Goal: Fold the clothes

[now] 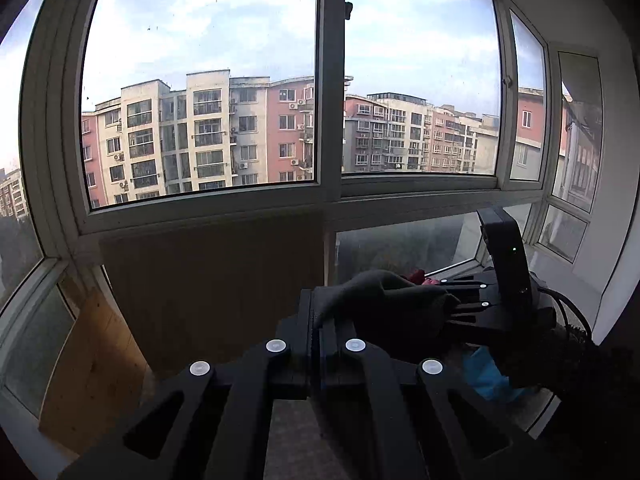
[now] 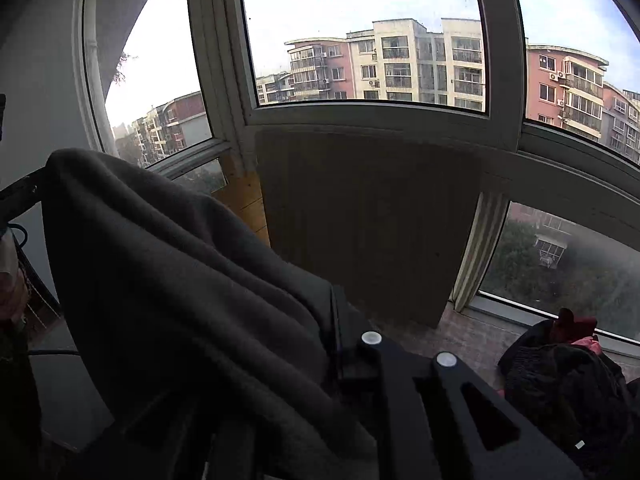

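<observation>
Grey garment pinched in both claws (raised), window behind

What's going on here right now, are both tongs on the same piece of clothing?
It looks that way. A person holds a dark grey garment up in the air in front of the window. The left tongs are shut on one bunched part of it, and the right tongs grip it close by. In the right wrist view the cloth drapes over the fingers. A pile of dark and red clothes waits by the glass.
</observation>
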`<state>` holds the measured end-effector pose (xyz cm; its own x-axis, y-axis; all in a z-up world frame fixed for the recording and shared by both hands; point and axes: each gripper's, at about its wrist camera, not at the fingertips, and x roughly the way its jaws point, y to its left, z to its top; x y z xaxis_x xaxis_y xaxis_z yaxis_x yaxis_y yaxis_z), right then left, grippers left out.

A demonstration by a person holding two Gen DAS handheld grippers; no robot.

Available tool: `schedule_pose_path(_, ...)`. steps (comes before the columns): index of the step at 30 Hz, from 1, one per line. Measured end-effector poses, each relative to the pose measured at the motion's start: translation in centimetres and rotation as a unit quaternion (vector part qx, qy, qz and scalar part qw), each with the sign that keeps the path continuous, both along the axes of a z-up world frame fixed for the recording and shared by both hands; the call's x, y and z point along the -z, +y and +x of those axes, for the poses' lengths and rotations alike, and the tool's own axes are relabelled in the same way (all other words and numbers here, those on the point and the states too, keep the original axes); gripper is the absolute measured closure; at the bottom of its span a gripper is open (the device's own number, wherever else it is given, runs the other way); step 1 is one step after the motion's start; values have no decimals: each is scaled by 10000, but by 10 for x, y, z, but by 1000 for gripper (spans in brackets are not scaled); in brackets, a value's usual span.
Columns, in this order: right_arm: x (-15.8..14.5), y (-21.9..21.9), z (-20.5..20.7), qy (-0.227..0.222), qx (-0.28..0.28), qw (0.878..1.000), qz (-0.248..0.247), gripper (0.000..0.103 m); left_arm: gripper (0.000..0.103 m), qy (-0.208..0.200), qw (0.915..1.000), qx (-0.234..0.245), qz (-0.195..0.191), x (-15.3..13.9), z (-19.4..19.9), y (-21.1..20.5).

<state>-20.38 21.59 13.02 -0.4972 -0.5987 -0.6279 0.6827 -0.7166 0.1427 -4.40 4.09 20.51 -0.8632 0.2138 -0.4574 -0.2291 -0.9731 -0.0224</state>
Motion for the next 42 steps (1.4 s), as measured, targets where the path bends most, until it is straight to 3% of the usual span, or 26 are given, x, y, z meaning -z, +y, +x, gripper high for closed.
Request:
schedule_pose_path(2, 40, -19, 14, -321, -248, 9985, 358, 73, 91, -391, 9979, -237, -453, 38, 7, -26)
schedule_pose_path(4, 87, -27, 31, -442, -269, 9949, 872, 62, 63, -899, 9909, -385, -927, 86, 10, -47)
schedule_pose_path(5, 110, -25, 39, -538, -264, 9925, 1069, 58, 59, -1198, 9855, -399, -1130, 113, 11, -56)
schedule_pose_path(7, 155, -18, 55, -860, -113, 9878, 1294, 55, 57, -1826, 9748, -241, -1261, 168, 17, -74)
schedule_pose_path(10, 204, 13, 64, -1548, 469, 9770, 1389, 55, 58, -2311, 9589, -377, -1599, 226, 22, -91)
schedule_pose_path(12, 228, 37, 75, -2007, 802, 9675, 1311, 55, 58, -2597, 9550, -368, -1387, 249, 31, -101)
schedule_pose_path(14, 247, 55, 88, -2330, 1017, 9594, 1223, 55, 58, -2814, 9525, -344, -1113, 262, 33, -114)
schedule_pose_path(17, 249, 82, 93, -2548, 1274, 9537, 969, 55, 60, -2812, 9544, -229, -980, 275, 18, -111)
schedule_pose_path(21, 258, 104, 60, -2405, 1860, 9493, 800, 52, 59, -2750, 9584, 116, -752, 294, -15, -87)
schedule_pose_path(24, 265, 120, 35, -2282, 2301, 9436, 676, 51, 59, -2852, 9557, 478, -551, 309, -57, -48)
schedule_pose_path(26, 269, 131, 17, -2197, 2592, 9386, 593, 51, 59, -2921, 9528, 693, -444, 319, -85, -20)
schedule_pose_path(29, 295, 137, -9, -2473, 2720, 9288, 470, 51, 58, -3062, 9461, 838, -641, 338, -125, 19)
schedule_pose_path(33, 323, 142, -36, -2786, 2768, 9194, 214, 51, 58, -3506, 9301, 726, -823, 372, -169, 46)
schedule_pose_path(35, 331, 141, -47, -2839, 2765, 9180, 121, 51, 64, -3664, 9237, 713, -867, 388, -185, 55)
schedule_pose_path(36, 333, 140, -51, -2831, 2748, 9188, 64, 51, 91, -3759, 9211, 762, -672, 393, -190, 55)
schedule_pose_path(37, 336, 138, -54, -2820, 2726, 9199, 3, 51, 98, -3813, 9197, 806, -474, 396, -193, 54)
schedule_pose_path(39, 338, 134, -57, -2799, 2532, 9258, -206, 52, 99, -3697, 9241, 911, -329, 391, -190, 53)
schedule_pose_path(42, 334, 126, -54, -2781, 2280, 9327, -271, 98, 100, -3486, 9323, 962, 68, 372, -174, 39)
